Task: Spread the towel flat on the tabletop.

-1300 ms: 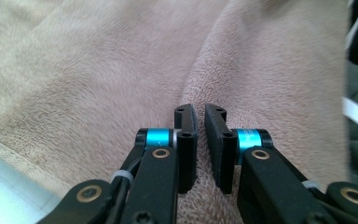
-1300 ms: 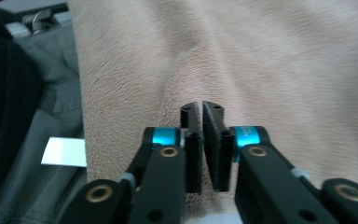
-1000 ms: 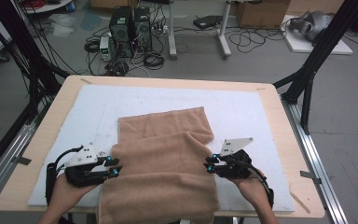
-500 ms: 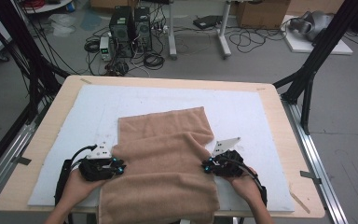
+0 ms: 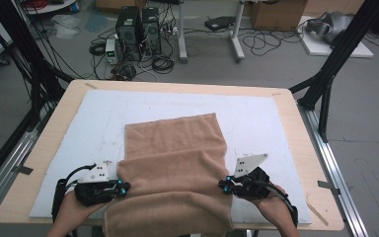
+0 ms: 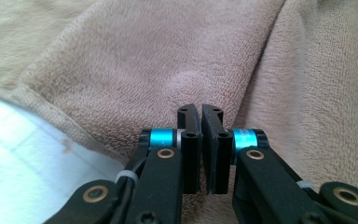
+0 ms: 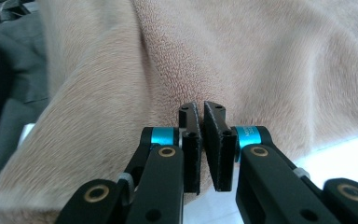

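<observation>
Both grippers, left (image 5: 122,186) and right (image 5: 223,186), fingers seemingly clamped on the towel (image 5: 175,163) edges at lower frame; lift evenly, keep the fold square

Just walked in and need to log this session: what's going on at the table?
A person is working a tan terry-cloth towel on a white foam mat laid over a wooden table. The left tongs and the right tongs sit at the towel's two side edges, near the front, with their jaws together. Whether cloth is pinched between them is not visible. The towel's front end hangs over the table edge.
</observation>
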A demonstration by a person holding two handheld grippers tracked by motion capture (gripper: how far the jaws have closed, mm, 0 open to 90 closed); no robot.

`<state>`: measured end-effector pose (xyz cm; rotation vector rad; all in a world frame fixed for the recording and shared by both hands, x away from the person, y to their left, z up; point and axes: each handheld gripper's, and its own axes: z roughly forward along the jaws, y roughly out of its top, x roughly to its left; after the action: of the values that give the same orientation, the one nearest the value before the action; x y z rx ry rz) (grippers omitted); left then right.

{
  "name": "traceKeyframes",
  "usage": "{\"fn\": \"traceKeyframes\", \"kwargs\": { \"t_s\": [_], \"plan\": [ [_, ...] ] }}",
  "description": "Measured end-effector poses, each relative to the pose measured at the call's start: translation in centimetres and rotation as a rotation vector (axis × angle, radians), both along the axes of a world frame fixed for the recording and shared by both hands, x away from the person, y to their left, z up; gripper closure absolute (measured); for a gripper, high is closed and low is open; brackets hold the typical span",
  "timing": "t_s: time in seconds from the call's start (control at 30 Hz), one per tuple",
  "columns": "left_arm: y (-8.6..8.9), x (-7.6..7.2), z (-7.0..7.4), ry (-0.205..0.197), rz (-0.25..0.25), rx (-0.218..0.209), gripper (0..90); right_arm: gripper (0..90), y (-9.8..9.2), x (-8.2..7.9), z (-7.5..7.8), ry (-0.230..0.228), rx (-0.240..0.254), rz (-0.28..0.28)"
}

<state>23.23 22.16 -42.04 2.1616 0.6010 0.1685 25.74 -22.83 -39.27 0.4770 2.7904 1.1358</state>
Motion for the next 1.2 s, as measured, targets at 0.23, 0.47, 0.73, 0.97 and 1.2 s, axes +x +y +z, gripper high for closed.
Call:
{"fn": "traceKeyframes", "kwargs": {
  "t_s": [0.23, 0.47, 0.73, 0.97, 1.2],
  "plan": [
    [0.0, -1.4, 0.9, -0.003, -0.045, -0.02, 81.5, 73.9, -0.7, -0.8, 0.5, 0.018, 0.043, 0.021],
    [0.9, 1.6, 1.7, -0.049, 0.088, -0.057, 71.5, 68.6, -1.0, 1.5, -0.1, -0.007, 0.057, -0.071],
    [0.4, 5.9, 0.7, -0.064, 0.247, -0.026, 71.0, 65.8, -0.2, 4.4, -3.0, 0.027, 0.035, -0.129],
    [-0.4, 8.6, -1.5, -0.036, 0.309, 0.119, 67.1, 63.2, 0.0, 5.1, -4.1, 0.017, 0.0, -0.148],
    [-0.6, 9.2, -1.9, -0.032, 0.295, 0.129, 85.0, 78.0, -0.3, 5.0, -4.7, 0.042, 0.012, -0.169]
  ]
}}
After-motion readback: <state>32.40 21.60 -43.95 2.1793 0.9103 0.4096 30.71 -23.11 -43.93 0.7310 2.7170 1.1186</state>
